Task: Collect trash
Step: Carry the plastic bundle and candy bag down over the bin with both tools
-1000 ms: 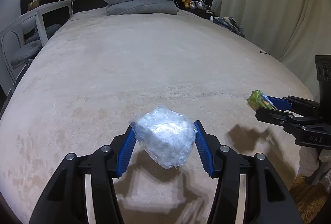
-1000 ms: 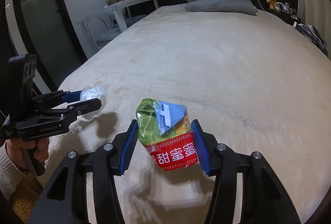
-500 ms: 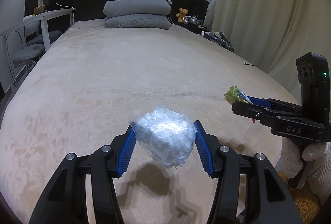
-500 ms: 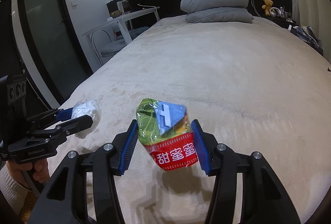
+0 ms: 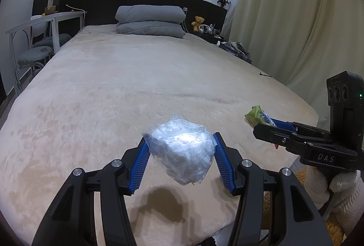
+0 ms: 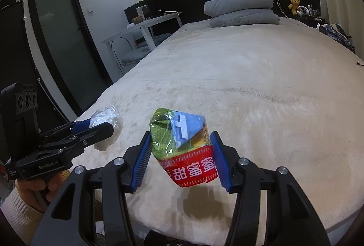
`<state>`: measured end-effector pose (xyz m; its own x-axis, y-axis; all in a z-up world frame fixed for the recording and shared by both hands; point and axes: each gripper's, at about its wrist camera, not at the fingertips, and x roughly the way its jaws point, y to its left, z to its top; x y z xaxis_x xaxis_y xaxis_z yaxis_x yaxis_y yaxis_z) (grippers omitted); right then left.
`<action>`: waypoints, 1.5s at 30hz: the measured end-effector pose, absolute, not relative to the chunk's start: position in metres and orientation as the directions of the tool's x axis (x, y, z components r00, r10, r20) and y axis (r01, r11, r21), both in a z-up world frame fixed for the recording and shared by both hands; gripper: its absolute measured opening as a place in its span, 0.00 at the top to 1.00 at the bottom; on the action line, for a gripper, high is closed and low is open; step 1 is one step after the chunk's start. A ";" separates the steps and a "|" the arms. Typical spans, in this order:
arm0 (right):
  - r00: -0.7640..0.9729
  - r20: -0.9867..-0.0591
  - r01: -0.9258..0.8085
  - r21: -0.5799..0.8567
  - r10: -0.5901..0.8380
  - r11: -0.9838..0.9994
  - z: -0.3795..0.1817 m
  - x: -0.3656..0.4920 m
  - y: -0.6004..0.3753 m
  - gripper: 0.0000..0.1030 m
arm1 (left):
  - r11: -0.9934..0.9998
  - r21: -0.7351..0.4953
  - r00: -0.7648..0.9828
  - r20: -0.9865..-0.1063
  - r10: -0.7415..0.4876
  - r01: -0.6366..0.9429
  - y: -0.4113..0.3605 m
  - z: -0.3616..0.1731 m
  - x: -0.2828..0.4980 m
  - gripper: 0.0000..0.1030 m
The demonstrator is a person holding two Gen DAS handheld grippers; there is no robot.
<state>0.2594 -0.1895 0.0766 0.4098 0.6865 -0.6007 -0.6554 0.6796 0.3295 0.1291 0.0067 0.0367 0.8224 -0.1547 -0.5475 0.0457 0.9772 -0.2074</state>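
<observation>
My left gripper [image 5: 180,148] is shut on a crumpled clear plastic bag [image 5: 182,150] with white stuff inside, held above the foot of the beige bed [image 5: 136,77]. My right gripper [image 6: 180,146] is shut on a green, blue and red snack wrapper [image 6: 184,143] with Chinese writing, also above the bed's foot. The right gripper shows in the left wrist view [image 5: 261,125] with the wrapper's tip [image 5: 256,113]. The left gripper shows in the right wrist view [image 6: 100,127] with the plastic bag [image 6: 105,118].
Folded grey bedding [image 5: 150,21] lies at the head of the bed by a dark headboard. A white table [image 5: 45,21] and chairs stand to the left. A teddy bear [image 5: 199,22] and cluttered nightstand are at the right, by cream curtains [image 5: 295,18]. A dark door [image 6: 59,36] is left.
Both grippers have risen and drawn back toward the foot of the bed with their trash held. The views tilted up, showing more wall and curtain.
</observation>
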 end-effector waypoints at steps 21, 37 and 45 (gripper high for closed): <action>0.390 -0.619 -0.670 0.316 0.681 0.671 0.067 0.176 -0.214 0.49 | 0.974 -0.222 0.802 -0.573 -0.169 0.047 -0.021 0.007 0.039 0.48; 0.289 -0.650 -0.679 0.379 0.703 0.629 0.049 0.137 -0.216 0.49 | 0.969 -0.243 0.742 -0.640 -0.197 0.047 -0.039 -0.021 0.003 0.48; 0.232 -0.687 -0.651 0.416 0.688 0.635 0.034 0.140 -0.221 0.49 | 0.963 -0.262 0.658 -0.715 -0.236 0.060 -0.056 -0.046 -0.001 0.48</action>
